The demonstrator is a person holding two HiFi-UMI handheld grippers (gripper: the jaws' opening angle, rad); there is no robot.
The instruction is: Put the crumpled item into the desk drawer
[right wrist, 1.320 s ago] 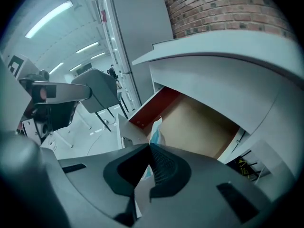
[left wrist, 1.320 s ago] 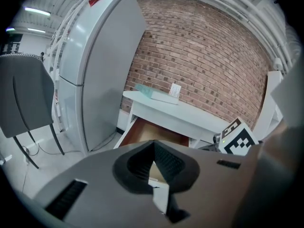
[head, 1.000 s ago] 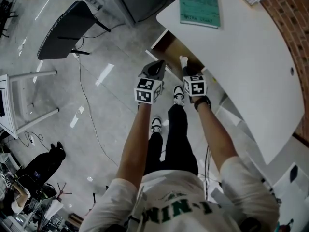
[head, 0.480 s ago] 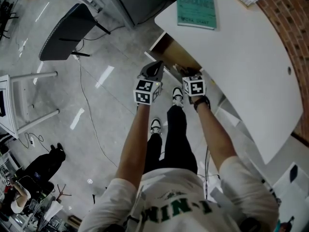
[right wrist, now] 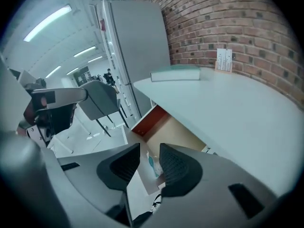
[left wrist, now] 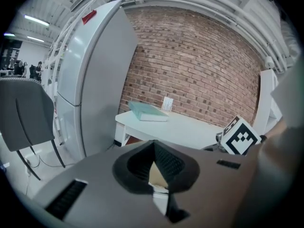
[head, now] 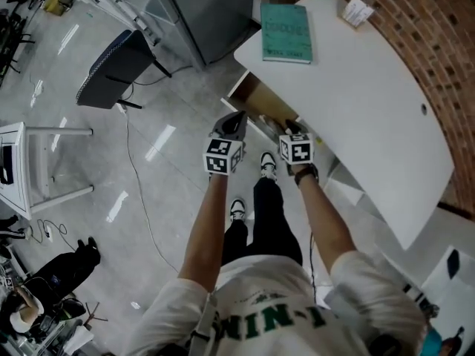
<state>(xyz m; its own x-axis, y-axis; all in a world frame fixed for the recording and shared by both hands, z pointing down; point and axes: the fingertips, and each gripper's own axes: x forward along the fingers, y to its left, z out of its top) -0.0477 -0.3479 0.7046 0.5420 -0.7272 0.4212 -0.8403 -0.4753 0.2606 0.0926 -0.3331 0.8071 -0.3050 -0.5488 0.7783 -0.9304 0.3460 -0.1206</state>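
The crumpled item [right wrist: 152, 166], white with a teal patch, lies inside the open desk drawer [right wrist: 167, 127]; I see it through the gap of my right gripper [right wrist: 149, 149]. That gripper hangs above the drawer [head: 257, 98]; its jaws have just been opening and stand open with nothing between them. The head view shows it as the right gripper [head: 292, 129] at the desk's edge, and the item is hidden there. My left gripper [head: 237, 117] hovers beside it, left of the drawer. Its tips meet, so the left gripper [left wrist: 154, 143] is shut and holds nothing.
The white desk [head: 364, 110] carries a teal book [head: 286, 33] and a small card stand [head: 356, 10]. A grey cabinet [head: 200, 10] stands behind the drawer, a dark chair [head: 115, 69] to the left. A cable runs over the floor. My feet are below the drawer.
Both grippers have risen. The right jaws, shut on the white crumpled item a second ago, opened, and the item now lies in the drawer.
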